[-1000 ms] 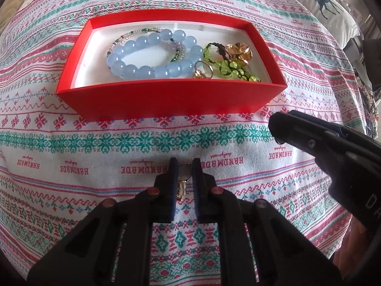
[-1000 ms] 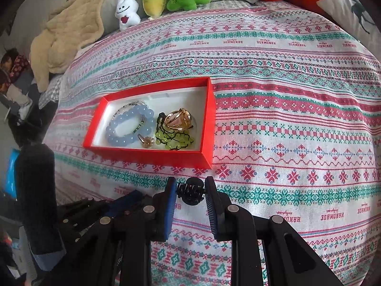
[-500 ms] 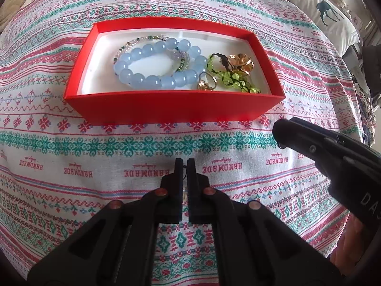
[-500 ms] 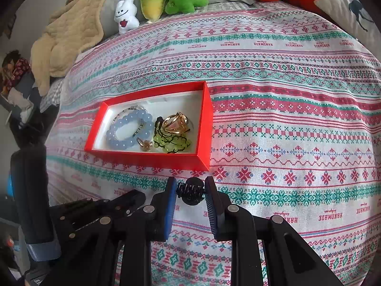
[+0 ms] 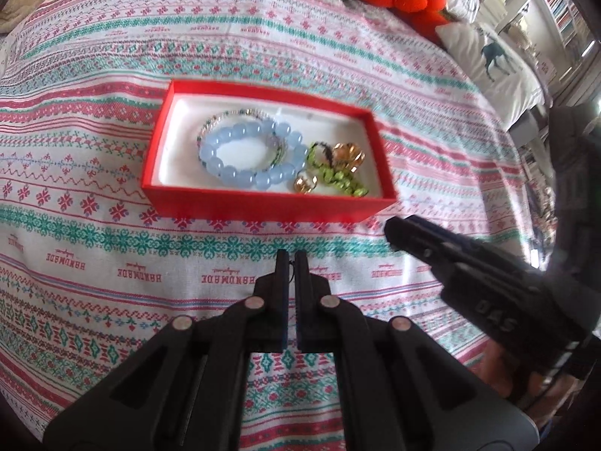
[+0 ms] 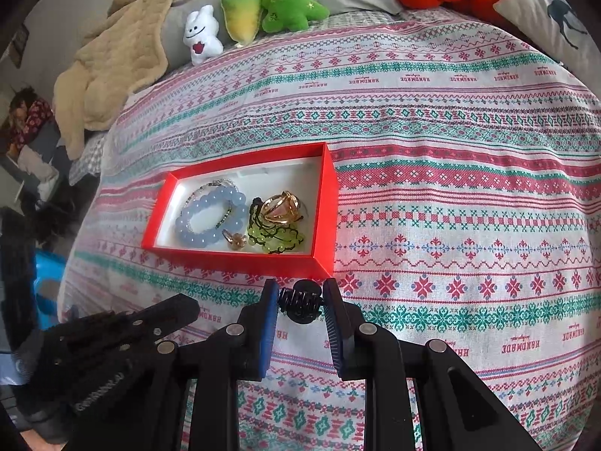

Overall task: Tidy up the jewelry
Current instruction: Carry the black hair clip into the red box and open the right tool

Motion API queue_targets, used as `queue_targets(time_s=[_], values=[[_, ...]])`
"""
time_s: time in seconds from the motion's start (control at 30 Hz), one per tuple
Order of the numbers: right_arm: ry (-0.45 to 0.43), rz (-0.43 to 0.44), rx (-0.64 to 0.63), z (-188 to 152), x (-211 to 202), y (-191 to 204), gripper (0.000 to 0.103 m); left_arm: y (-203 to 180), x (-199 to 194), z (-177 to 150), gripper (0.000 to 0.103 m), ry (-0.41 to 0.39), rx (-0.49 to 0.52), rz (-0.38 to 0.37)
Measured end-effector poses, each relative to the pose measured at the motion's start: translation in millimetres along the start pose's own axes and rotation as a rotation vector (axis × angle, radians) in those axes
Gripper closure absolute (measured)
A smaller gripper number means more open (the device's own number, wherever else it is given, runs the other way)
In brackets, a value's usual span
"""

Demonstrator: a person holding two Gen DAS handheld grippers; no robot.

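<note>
Red cardboard box (image 6: 240, 259) sits on the patterned bedspread (image 6: 450, 188), holding a blue bead bracelet (image 6: 210, 218), green beads (image 6: 278, 240) and gold rings (image 6: 281, 206). Just before it, the right gripper (image 6: 300, 300) clamps a black hair claw (image 6: 300, 300). The left gripper (image 5: 291, 263) is pressed nearly closed, perhaps pinching a thin dark thread (image 5: 291, 267).

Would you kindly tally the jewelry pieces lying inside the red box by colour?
Inside the red box:
Blue: 1, the blue bead bracelet
Green: 1, the green bead bracelet
Gold: 2, the large gold piece and the small gold ring
Pale thin bead strand: 1
Total: 5
</note>
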State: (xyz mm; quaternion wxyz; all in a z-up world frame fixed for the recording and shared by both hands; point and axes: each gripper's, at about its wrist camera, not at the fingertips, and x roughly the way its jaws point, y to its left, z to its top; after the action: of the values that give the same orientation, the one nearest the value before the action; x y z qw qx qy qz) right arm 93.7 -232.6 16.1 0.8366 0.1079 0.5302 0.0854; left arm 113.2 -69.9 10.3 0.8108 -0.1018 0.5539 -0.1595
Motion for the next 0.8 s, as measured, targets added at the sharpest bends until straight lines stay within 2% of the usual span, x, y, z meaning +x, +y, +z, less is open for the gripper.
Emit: queue_targets(time_s=[0.1,0.3,0.5,0.8], values=[[-0.018,0.013,0.0,1,-3,1,0.079,4,-17,4,0.1,-0.035,-0.016,-0.039],[-0.066,0.051,0.001,5,-10,4,0.079,18,-36,19,0.1,-0.101,-0.075,-0.07],[-0.111,0.095,0.013,14,-14,11,0.079,34,-31,38,0.1,-0.122,-0.147,-0.096],[-0.131,0.135,0.036,30,0,16,0.079,32,-8,50,0.1,-0.109,-0.158,-0.116]])
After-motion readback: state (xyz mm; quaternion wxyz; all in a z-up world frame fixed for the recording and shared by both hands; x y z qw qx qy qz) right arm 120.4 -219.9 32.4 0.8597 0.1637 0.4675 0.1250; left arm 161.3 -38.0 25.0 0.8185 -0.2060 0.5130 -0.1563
